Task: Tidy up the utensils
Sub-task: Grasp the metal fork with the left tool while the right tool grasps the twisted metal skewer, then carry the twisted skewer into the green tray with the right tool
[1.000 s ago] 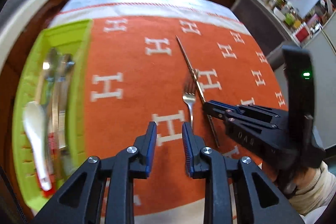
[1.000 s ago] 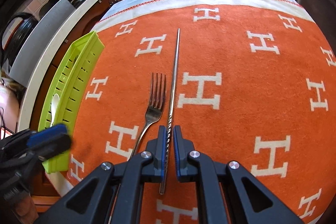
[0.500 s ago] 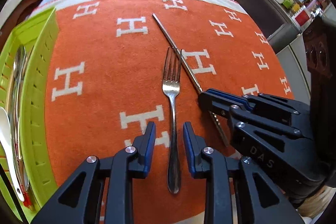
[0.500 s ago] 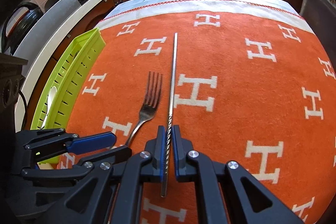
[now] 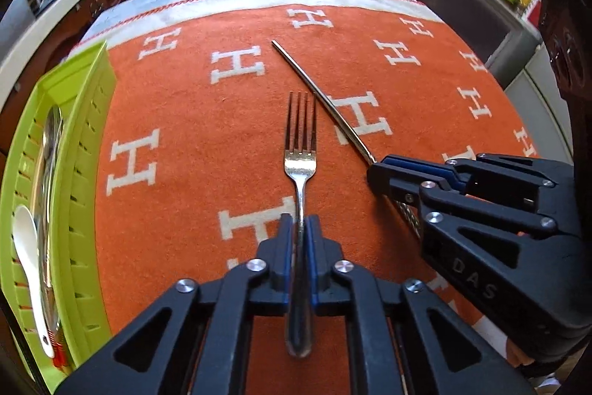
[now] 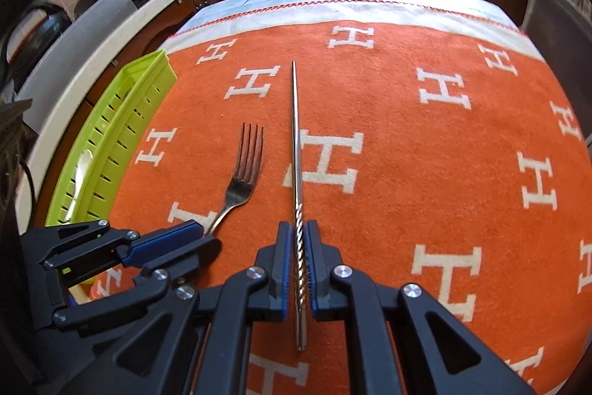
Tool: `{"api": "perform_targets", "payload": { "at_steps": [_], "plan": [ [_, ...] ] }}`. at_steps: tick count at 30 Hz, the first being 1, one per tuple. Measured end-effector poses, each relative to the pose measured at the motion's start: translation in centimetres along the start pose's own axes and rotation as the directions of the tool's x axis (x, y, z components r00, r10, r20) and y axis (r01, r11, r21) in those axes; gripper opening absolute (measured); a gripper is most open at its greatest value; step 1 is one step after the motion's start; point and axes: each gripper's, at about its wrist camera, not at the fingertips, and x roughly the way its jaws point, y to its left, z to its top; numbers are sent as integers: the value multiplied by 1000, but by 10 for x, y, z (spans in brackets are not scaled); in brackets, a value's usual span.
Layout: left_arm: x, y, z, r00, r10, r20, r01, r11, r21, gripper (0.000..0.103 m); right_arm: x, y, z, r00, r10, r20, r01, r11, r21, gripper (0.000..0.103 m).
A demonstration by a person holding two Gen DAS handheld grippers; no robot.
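A silver fork [image 5: 300, 150] lies on the orange cloth, tines pointing away. My left gripper [image 5: 299, 228] is shut on the fork's handle; it also shows in the right wrist view [image 6: 192, 239] at the lower left. A long metal chopstick [image 6: 296, 143] with a twisted grip lies just right of the fork [image 6: 244, 173]. My right gripper [image 6: 299, 239] is shut on its twisted part. In the left wrist view the right gripper [image 5: 384, 169] sits at the right, over the chopstick [image 5: 318, 91].
A lime-green slotted tray [image 5: 79, 143] stands at the cloth's left edge, holding a white spoon [image 5: 27, 247] and metal utensils. The orange cloth [image 6: 425, 173] with white H marks covers the table. Dark cabinets and a counter lie beyond the far edge.
My left gripper moved right and forward over the fork and closed on its handle. The right gripper stayed shut on the chopstick, almost unmoved.
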Motion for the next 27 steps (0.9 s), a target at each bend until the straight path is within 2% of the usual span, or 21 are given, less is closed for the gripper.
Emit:
{"api": "perform_targets", "payload": {
  "at_steps": [4, 7, 8, 15, 22, 27],
  "plan": [
    [-4, 8, -6, 999, -40, -9, 39, 998, -43, 3, 2, 11, 3, 999, -54, 0, 54, 997, -54, 9],
    [-10, 12, -12, 999, -53, -3, 52, 997, -58, 3, 2, 12, 2, 998, -64, -4, 63, 996, -62, 9],
    [-14, 15, -15, 998, -55, 4, 56, 996, -65, 3, 1, 10, 2, 998, -62, -8, 62, 997, -50, 6],
    [-43, 34, -19, 995, -64, 73, 73, 990, -122, 3, -9, 8, -3, 1000, 19, -11, -18, 999, 45, 6],
    [-71, 48, -22, 987, -68, 143, 90, 984, -155, 0, -44, 25, 4, 994, 79, 77, -85, 993, 78, 5],
    [-84, 53, -24, 983, -65, 173, 91, 985, -149, 0, -58, 35, 11, 989, 88, 115, -95, 994, 58, 5]
  ]
}}
